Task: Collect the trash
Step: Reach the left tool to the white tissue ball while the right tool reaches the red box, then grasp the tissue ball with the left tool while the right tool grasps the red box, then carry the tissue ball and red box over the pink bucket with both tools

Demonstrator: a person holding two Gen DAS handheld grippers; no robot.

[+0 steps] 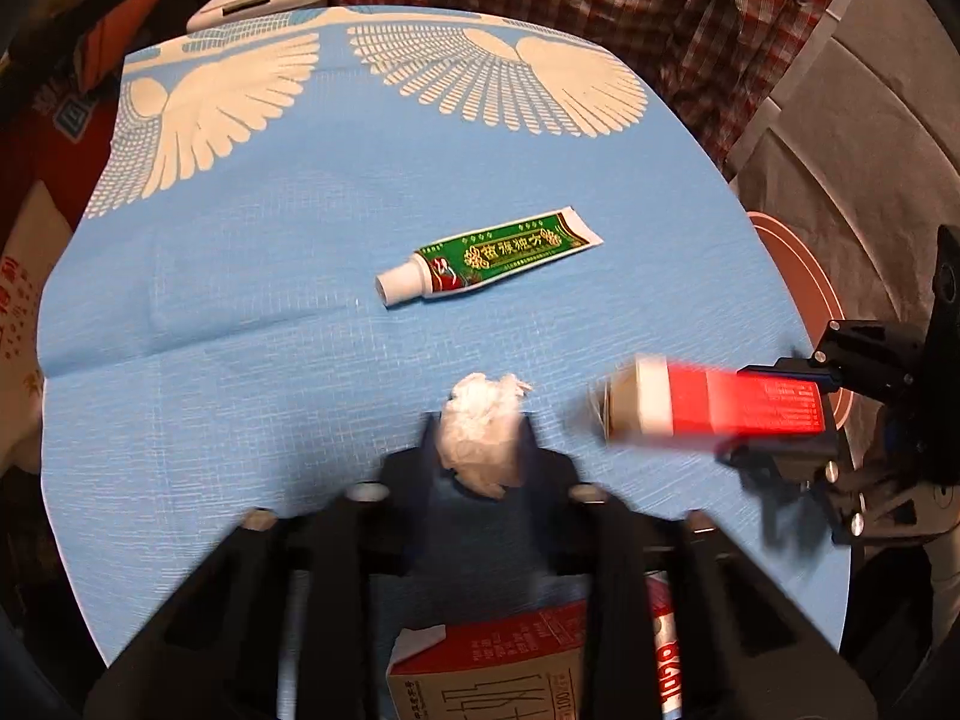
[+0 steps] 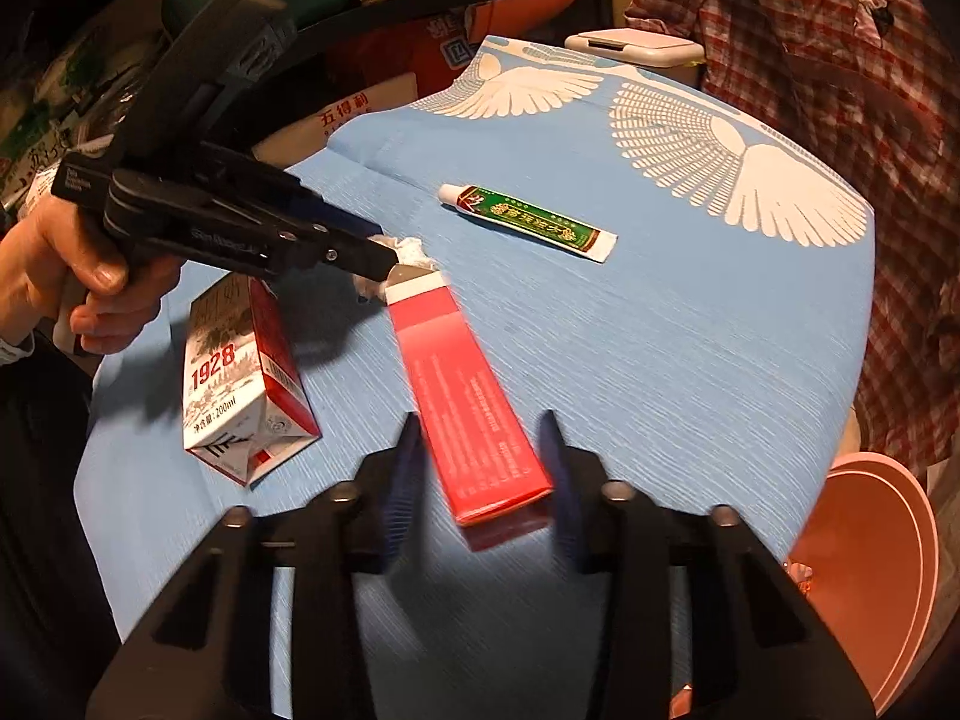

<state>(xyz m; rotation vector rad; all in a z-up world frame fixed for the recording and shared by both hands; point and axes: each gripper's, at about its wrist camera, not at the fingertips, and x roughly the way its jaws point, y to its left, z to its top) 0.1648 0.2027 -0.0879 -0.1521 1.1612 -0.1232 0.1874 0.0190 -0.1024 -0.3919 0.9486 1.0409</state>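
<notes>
My left gripper (image 1: 480,429) is shut on a crumpled white tissue (image 1: 483,432), held just above the blue tablecloth; it also shows in the right wrist view (image 2: 384,258). My right gripper (image 2: 483,438) is shut on a red tube (image 2: 462,396) with a white cap, lifted and blurred; that tube also shows in the left wrist view (image 1: 720,405). A green ointment tube (image 1: 489,255) lies flat mid-table, seen too in the right wrist view (image 2: 528,222). A red-and-white milk carton (image 2: 243,378) lies on its side at the near left.
A pink bin (image 2: 870,576) stands off the table's right edge. A white lidded bin (image 2: 636,48) sits past the far edge. A person in a plaid shirt (image 1: 660,12) stands behind. Boxes and shelves crowd the left side.
</notes>
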